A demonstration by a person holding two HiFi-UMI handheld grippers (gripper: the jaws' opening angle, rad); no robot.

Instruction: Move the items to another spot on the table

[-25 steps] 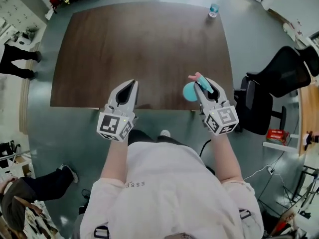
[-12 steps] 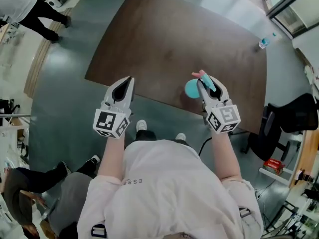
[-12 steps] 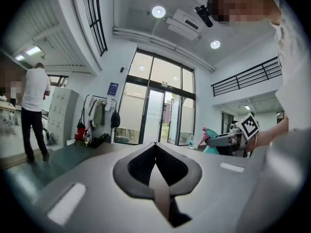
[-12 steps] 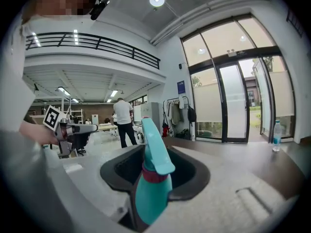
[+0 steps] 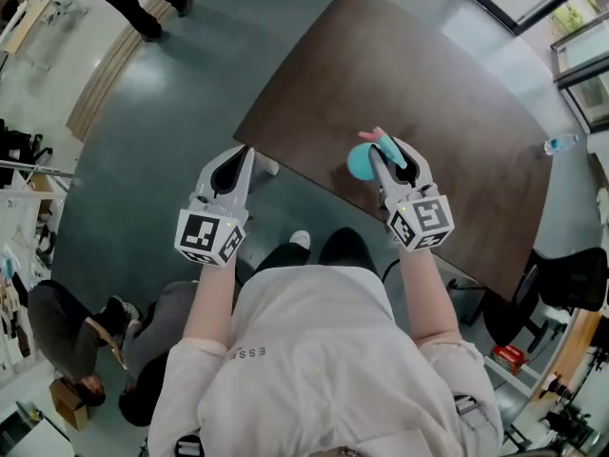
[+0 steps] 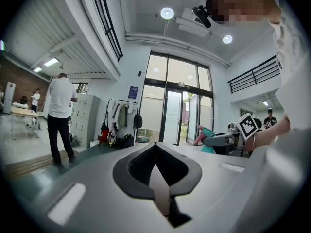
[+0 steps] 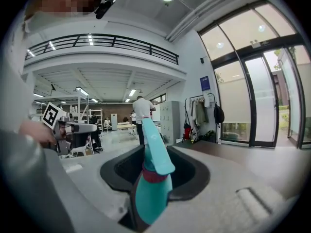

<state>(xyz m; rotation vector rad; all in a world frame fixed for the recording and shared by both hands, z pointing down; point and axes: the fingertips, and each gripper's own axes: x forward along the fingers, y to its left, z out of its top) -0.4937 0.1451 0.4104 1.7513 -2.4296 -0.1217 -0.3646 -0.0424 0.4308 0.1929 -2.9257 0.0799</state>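
Teal plastic spray bottle with a pink collar [image 5: 363, 163]: clamped in the right gripper [image 5: 381, 152], whose jaws press on its sides while the spray head sticks up between them. It shows centre-right in the head view, over the near edge of the dark brown wooden table [image 5: 428, 84]. Whether it touches the tabletop can't be told.

Left gripper [image 5: 244, 155]: left of centre, jaws together with nothing between them, over the grey floor [image 5: 143, 141] just off the table's corner.

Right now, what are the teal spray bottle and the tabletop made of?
The spray bottle: likely plastic, smooth teal body with soft sheen, moulded trigger head, dark red collar. The tabletop: looks like dark brown wood-grain laminate or veneer, matte; faint streaking, no glare.
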